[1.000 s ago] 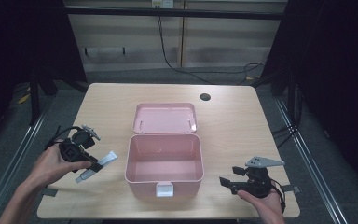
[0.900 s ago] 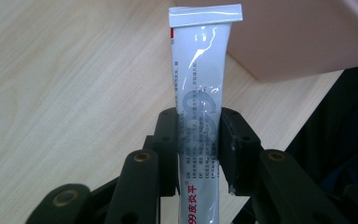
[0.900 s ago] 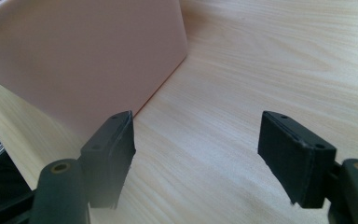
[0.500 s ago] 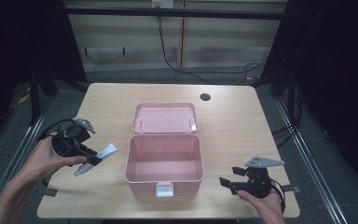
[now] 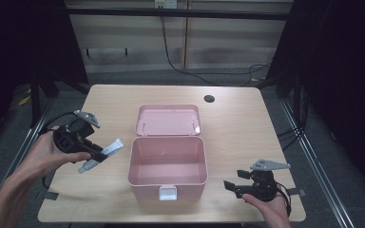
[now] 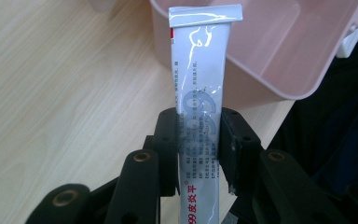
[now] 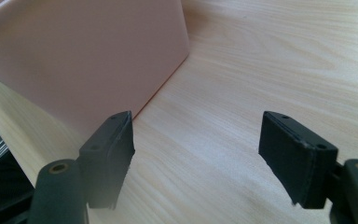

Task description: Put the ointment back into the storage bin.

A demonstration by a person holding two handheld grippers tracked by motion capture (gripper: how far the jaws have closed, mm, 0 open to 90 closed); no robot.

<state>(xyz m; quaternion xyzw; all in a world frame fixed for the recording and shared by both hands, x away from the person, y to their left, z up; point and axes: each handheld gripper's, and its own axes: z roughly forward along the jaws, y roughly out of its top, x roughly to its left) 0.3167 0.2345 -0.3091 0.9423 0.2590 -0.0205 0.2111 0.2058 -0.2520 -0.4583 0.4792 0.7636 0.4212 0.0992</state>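
My left gripper (image 6: pixel 198 149) clamps a tube (image 6: pixel 200 88), crimped end toward the box (image 5: pixel 168 161). My right gripper (image 7: pixel 198 154) gapes empty over the tabletop (image 7: pixel 270 56).

tube (image 6: pixel 200 93) print blurred, lower end cropped

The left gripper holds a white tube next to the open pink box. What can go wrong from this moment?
1. The left gripper clamps the soft white printed tube only near its lower part; the long free end may swing or slip.
2. That flat crimped end points at the rim of the open pink plastic box; it may catch there instead of dropping in.
3. The right gripper rests open beside the box, not steadying it, so a bump may shift it.
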